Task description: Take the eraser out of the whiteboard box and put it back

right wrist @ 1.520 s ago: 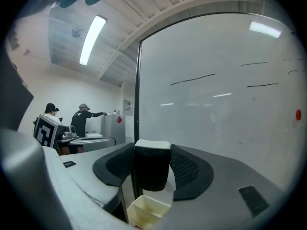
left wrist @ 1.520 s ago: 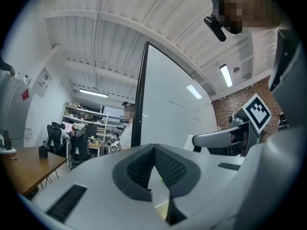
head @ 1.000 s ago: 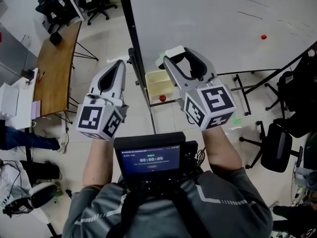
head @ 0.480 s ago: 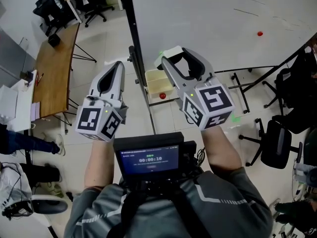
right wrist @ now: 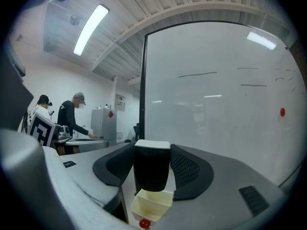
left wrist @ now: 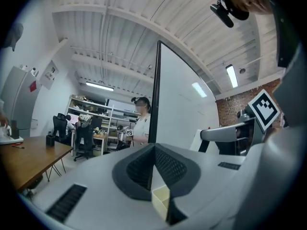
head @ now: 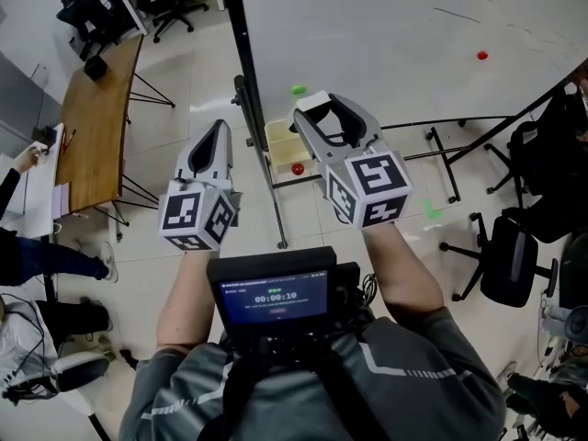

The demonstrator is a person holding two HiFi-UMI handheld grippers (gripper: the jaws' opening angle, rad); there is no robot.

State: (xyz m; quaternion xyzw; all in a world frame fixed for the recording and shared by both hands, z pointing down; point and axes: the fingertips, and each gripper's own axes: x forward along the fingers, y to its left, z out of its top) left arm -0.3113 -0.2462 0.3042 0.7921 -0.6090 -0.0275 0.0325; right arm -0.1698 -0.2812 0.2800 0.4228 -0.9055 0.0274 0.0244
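Observation:
My right gripper [head: 317, 110] is shut on the eraser [head: 310, 102], a black block with a white back. In the right gripper view the eraser [right wrist: 152, 171] stands upright between the pads of that gripper [right wrist: 152, 152], above the cream whiteboard box [right wrist: 152, 206]. The box [head: 277, 141] hangs low on the whiteboard [head: 386, 35] and has a red magnet [head: 297, 168] beside it. My left gripper [head: 219, 130] is shut and empty, left of the board's black edge. The left gripper view shows its pads [left wrist: 154, 150] meeting, with a corner of the box [left wrist: 160, 200] behind them.
A green magnet [head: 297, 90] and a red magnet [head: 481, 55] sit on the board. The board's stand legs [head: 441, 168] spread over the floor. A wooden desk [head: 92, 127] is at left, office chairs [head: 510, 265] at right. People stand in the background.
Both grippers have sunk a little, and the right one, still holding the eraser, has drawn closer over the box. The left gripper's cube has shifted slightly right.

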